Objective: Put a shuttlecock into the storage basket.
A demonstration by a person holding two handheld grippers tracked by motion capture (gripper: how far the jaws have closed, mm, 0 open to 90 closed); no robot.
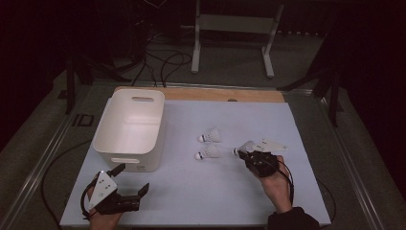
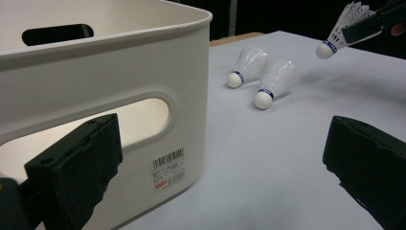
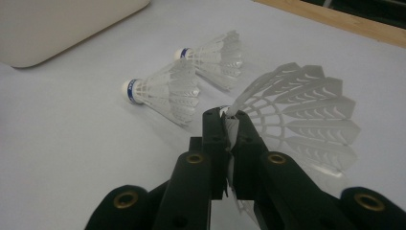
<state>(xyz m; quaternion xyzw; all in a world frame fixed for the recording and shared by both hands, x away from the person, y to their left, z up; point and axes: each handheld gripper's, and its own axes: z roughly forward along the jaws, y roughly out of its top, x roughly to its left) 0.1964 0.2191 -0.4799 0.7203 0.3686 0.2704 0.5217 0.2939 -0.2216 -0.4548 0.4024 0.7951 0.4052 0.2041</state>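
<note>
The right claw is pinching a shuttlecock (feather-light, crushable) by its thin skirt edge at frame centre; the cork end looks sturdier. The left claw is gaping apart.

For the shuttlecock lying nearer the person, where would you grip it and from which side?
Grip the nearer shuttlecock across its feather skirt, coming from above. It lies on its side with the cork toward the white bin, and the skirt is the wider hold. The right gripper holds another shuttlecock that way.
</note>
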